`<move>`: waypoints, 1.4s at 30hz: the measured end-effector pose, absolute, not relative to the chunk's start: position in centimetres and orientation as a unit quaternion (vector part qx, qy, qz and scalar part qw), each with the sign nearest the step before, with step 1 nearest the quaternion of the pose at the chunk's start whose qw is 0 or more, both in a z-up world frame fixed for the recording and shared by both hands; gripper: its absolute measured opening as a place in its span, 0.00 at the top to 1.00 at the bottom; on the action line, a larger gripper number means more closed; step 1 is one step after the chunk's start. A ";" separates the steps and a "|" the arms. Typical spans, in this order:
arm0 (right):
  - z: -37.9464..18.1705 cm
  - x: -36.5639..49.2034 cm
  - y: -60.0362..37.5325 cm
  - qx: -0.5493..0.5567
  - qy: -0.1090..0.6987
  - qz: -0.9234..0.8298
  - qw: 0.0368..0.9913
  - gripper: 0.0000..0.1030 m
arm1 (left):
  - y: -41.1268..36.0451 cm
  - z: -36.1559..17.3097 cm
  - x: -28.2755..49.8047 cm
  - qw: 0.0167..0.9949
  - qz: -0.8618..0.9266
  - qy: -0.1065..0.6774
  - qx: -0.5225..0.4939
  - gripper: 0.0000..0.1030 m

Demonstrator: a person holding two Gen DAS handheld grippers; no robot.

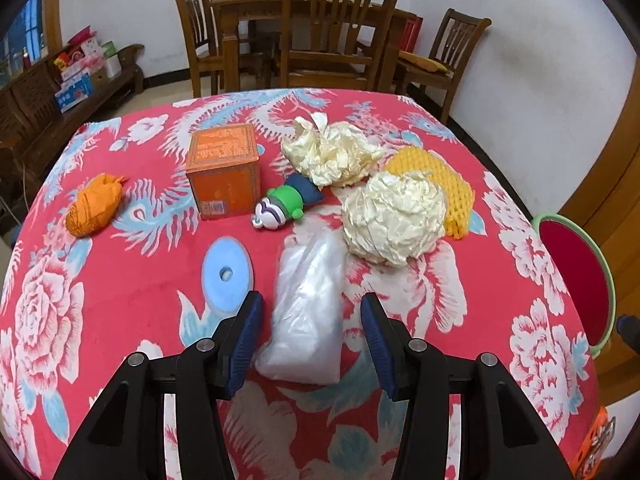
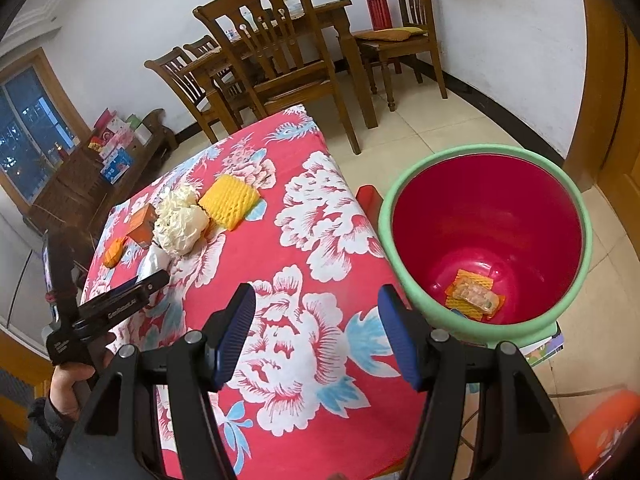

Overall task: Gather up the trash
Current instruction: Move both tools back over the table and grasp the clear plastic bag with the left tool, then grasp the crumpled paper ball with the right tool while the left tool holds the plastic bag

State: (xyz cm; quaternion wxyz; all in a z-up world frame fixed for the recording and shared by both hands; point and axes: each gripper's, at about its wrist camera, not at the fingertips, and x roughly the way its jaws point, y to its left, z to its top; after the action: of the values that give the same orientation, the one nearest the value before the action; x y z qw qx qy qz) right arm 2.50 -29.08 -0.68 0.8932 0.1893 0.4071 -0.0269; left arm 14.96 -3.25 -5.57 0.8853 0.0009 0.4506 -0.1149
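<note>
A clear plastic bag (image 1: 308, 320) lies on the red flowered tablecloth (image 1: 132, 300), between the fingers of my left gripper (image 1: 312, 297). The jaws stand open and the blue pads (image 1: 250, 320) are apart from the bag. Beyond it lie two crumpled cream paper balls (image 1: 394, 218) (image 1: 332, 152), a yellow foam net (image 1: 436, 176) and an orange crumpled wrap (image 1: 94, 204). My right gripper (image 2: 316, 294) hangs open and empty over the tablecloth's near right part, beside the red bin with a green rim (image 2: 500, 208). Orange wrappers (image 2: 474, 294) lie in the bin's bottom.
An orange box (image 1: 224, 168), a toy figure (image 1: 286, 204) and a blue disc (image 1: 228, 276) are also on the cloth. The bin (image 1: 576, 280) stands off the table's right edge. Wooden chairs (image 1: 340, 32) and a dining table stand behind. A hand (image 2: 76, 376) holds the left gripper.
</note>
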 end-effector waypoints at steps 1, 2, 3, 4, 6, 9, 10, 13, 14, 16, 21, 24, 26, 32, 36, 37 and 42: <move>-0.7 2.6 -29.0 0.188 0.407 -0.026 0.893 0.37 | -3.2 -5.6 15.1 0.885 -0.116 0.450 -0.001 0.50; -0.7 2.6 -29.0 0.187 0.408 -0.026 0.893 0.37 | -3.2 -5.6 15.1 0.886 -0.118 0.448 -0.004 0.52; -0.6 2.6 -28.9 0.186 0.408 -0.026 0.893 0.37 | -3.2 -5.6 15.1 0.886 -0.121 0.447 -0.005 0.63; -0.6 2.7 -28.8 0.185 0.409 -0.025 0.894 0.37 | -3.1 -5.6 15.2 0.887 -0.122 0.446 -0.005 0.69; -0.5 2.9 -28.5 0.182 0.410 -0.022 0.893 0.37 | -3.1 -5.6 15.1 0.886 -0.128 0.446 -0.007 0.69; -0.4 3.2 -28.0 0.176 0.411 -0.017 0.894 0.37 | -3.0 -5.4 14.8 0.887 -0.137 0.441 -0.008 0.70; -0.3 3.3 -27.8 0.173 0.412 -0.015 0.895 0.37 | -3.0 -5.4 14.7 0.888 -0.137 0.439 -0.007 0.70; -0.3 4.2 -27.0 0.165 0.415 -0.006 0.895 0.37 | -2.7 -4.9 14.3 0.891 -0.137 0.432 -0.015 0.70; -0.2 4.4 -26.8 0.163 0.416 -0.003 0.895 0.37 | -2.5 -4.7 14.2 0.893 -0.134 0.430 -0.020 0.70; -0.1 5.0 -26.0 0.157 0.415 0.005 0.896 0.37 | -1.9 -4.4 14.1 0.894 -0.127 0.429 -0.029 0.70; -0.3 6.7 -24.1 0.145 0.421 0.025 0.895 0.37 | 0.5 -3.7 14.0 0.895 -0.095 0.429 -0.073 0.70; -0.4 8.0 -22.6 0.136 0.425 0.040 0.894 0.37 | 1.7 -3.2 13.9 0.901 -0.077 0.420 -0.082 0.70; -0.5 8.7 -21.8 0.131 0.426 0.049 0.894 0.37 | 2.5 -3.0 13.8 0.902 -0.068 0.416 -0.090 0.70; -1.2 11.6 -18.8 0.121 0.439 0.078 0.887 0.37 | 4.1 -2.8 13.9 0.905 -0.046 0.411 -0.097 0.70; -2.2 13.6 -17.5 0.121 0.450 0.082 0.881 0.25 | 4.8 -3.1 13.9 0.904 -0.043 0.413 -0.104 0.70; -2.4 14.1 -17.2 0.120 0.453 0.083 0.880 0.25 | 4.9 -3.1 13.9 0.904 -0.043 0.413 -0.106 0.70; -2.8 16.2 -16.1 0.120 0.456 0.083 0.878 0.25 | 5.3 -3.3 14.0 0.904 -0.042 0.412 -0.112 0.70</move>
State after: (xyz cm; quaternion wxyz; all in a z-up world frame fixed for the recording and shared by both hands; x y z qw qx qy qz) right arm 16.16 -16.13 -2.77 0.8778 0.1200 0.4561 0.0835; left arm 13.97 5.28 -3.29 0.9035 -0.1118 0.4115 -0.0419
